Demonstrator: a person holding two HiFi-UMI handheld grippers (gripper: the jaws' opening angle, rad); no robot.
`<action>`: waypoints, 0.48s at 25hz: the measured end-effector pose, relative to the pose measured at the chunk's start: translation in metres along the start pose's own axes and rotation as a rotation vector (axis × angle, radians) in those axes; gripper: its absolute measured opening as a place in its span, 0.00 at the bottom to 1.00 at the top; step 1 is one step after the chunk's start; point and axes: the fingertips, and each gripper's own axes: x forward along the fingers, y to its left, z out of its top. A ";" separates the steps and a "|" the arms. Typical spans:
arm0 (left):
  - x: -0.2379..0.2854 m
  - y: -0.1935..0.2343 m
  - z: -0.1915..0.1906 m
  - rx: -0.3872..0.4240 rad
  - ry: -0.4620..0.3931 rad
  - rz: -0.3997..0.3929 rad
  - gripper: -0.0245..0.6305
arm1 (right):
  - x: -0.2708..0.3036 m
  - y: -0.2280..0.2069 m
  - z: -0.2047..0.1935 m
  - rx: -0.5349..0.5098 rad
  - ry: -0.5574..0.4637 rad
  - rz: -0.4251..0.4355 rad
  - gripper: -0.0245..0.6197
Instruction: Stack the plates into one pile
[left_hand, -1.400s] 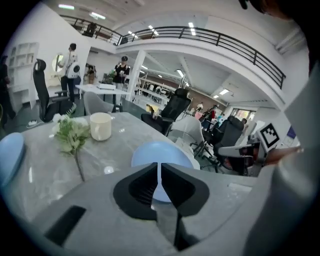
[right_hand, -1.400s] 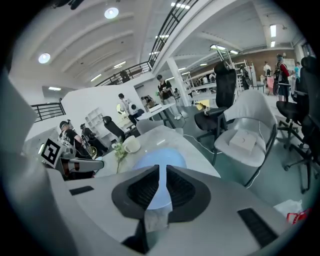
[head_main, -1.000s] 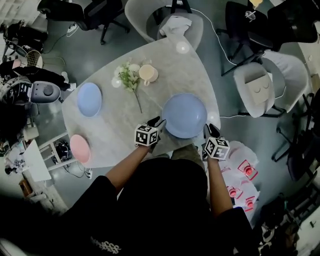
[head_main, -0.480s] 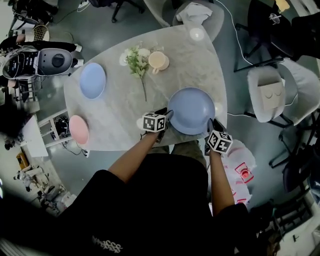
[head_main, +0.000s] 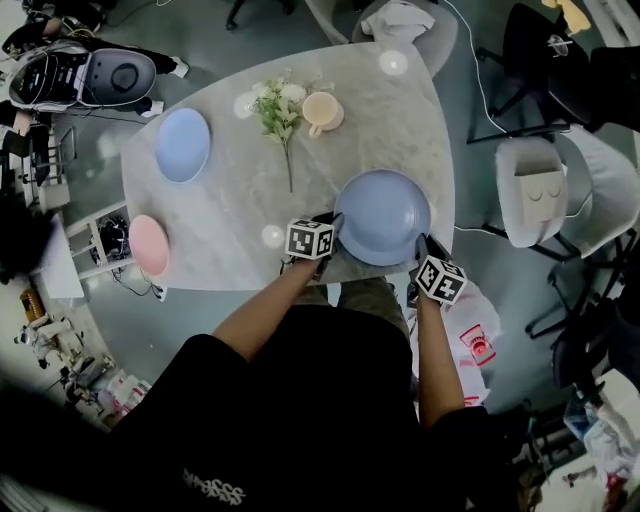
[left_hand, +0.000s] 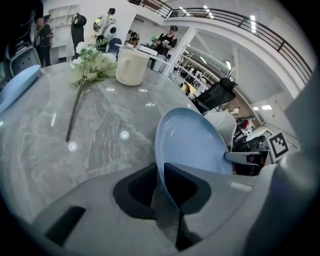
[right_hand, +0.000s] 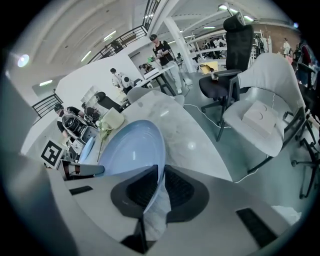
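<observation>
A large blue plate (head_main: 382, 217) lies near the table's front edge, between my two grippers. My left gripper (head_main: 333, 225) is at its left rim; its jaws have just been closing, and in the left gripper view the plate (left_hand: 192, 145) has its rim pinched in the left gripper (left_hand: 160, 176). On the right rim, my right gripper (head_main: 422, 247) is shut, as the right gripper view shows: the plate (right_hand: 130, 147) edge sits between the pads of the right gripper (right_hand: 160, 182). A smaller blue plate (head_main: 182, 144) and a pink plate (head_main: 149, 244) lie at the table's left side.
A cream cup (head_main: 322, 112) and a white flower sprig (head_main: 279, 112) lie at the back of the marble table (head_main: 230, 210). Grey chairs (head_main: 540, 200) stand to the right and behind. A red-and-white bag (head_main: 478, 342) lies on the floor at my right.
Both grippers have come down and in against the big plate's edges. The left gripper's jaws now sit on its rim. The plate itself stays where it was.
</observation>
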 end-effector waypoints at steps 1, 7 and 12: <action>-0.002 -0.001 0.000 0.002 -0.004 0.000 0.12 | -0.002 0.001 0.001 -0.005 -0.006 0.009 0.11; -0.018 -0.014 -0.005 0.065 -0.031 -0.005 0.13 | -0.016 0.005 0.001 -0.039 -0.028 -0.005 0.11; -0.040 -0.015 -0.008 0.091 -0.068 -0.010 0.14 | -0.020 0.014 -0.009 -0.060 -0.027 -0.017 0.11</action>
